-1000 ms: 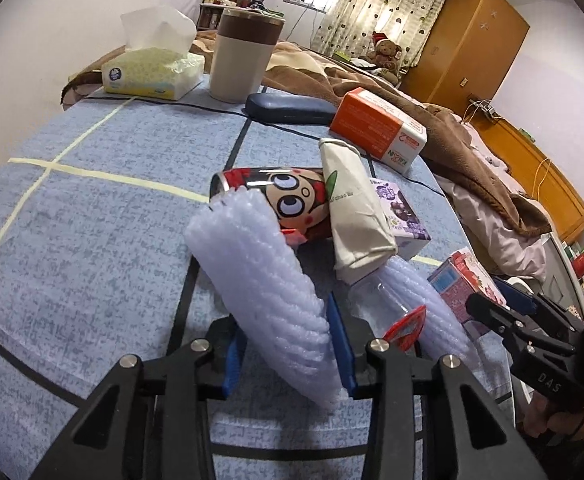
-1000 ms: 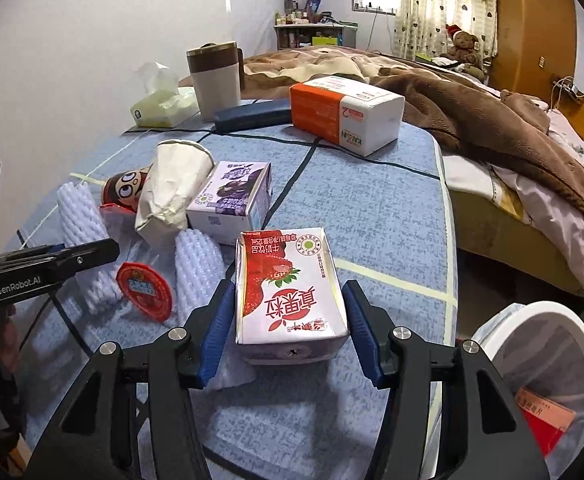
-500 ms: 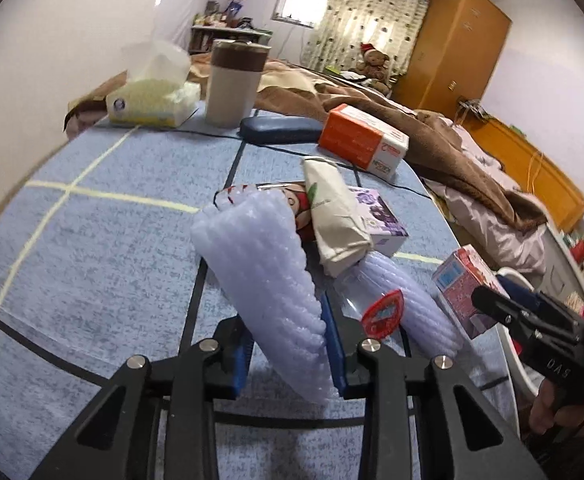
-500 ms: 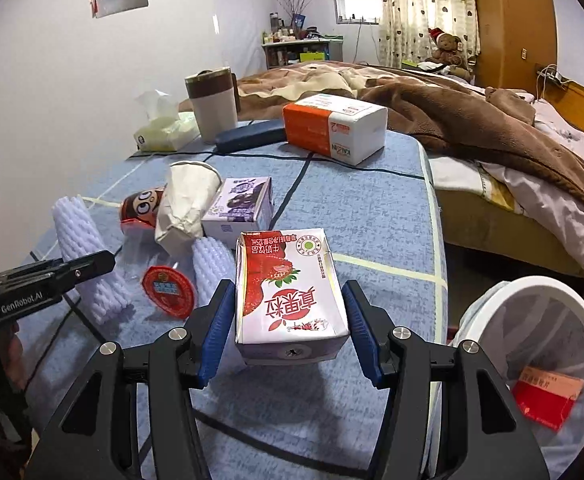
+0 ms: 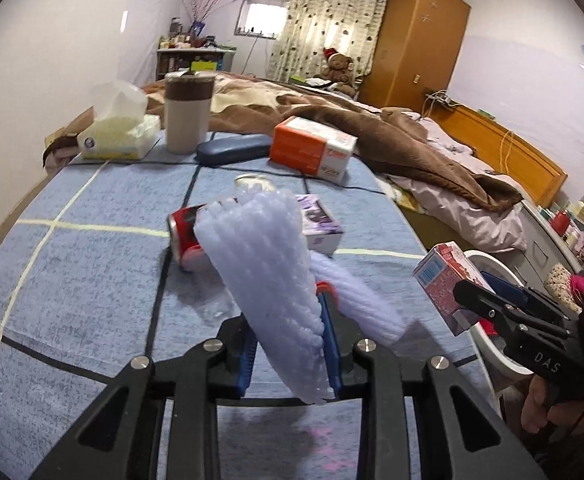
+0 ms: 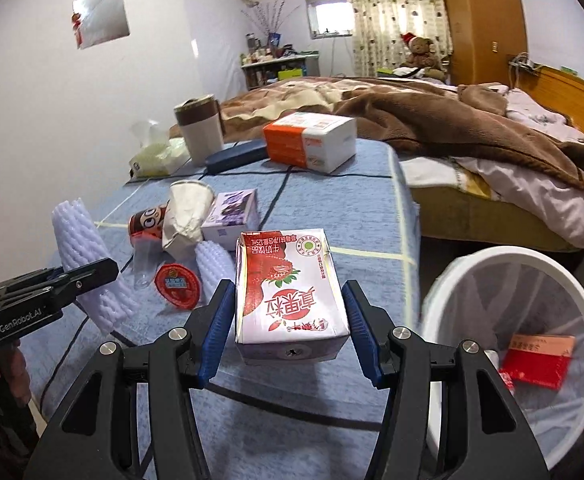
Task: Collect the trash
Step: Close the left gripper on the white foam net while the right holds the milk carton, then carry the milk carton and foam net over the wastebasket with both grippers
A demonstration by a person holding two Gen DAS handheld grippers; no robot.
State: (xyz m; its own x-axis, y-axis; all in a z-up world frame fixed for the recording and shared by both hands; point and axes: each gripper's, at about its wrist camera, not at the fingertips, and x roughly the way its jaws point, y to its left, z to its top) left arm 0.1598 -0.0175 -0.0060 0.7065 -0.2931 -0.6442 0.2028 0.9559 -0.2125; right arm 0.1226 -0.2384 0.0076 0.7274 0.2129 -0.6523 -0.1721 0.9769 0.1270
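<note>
My left gripper [image 5: 289, 346] is shut on a white foam fruit net [image 5: 267, 280], which hangs lifted above the blue table [image 5: 91, 280]. The same net [image 6: 77, 240] shows at the left of the right wrist view. A strawberry milk carton [image 6: 289, 300] sits squeezed in my shut right gripper [image 6: 289, 330], raised off the table beside the white bin [image 6: 532, 264]. On the table lie a second foam net [image 6: 215, 260], a red lid [image 6: 177, 286], a crumpled paper cup [image 6: 185, 216], a cartoon can [image 6: 147, 220] and a purple carton [image 6: 231, 216].
At the table's far end stand a tissue pack [image 5: 119, 136], a lidded mug [image 5: 187, 112], a dark blue case [image 5: 233, 150] and an orange-white box [image 5: 312, 148]. The bin holds a red packet [image 6: 538, 360]. A bed with a brown blanket [image 6: 452, 120] lies beyond.
Both grippers have risen and drawn back from the pile. The left one has closed tighter on the foam net and lifted it. The carton has swung toward the bin, which shows more fully.
</note>
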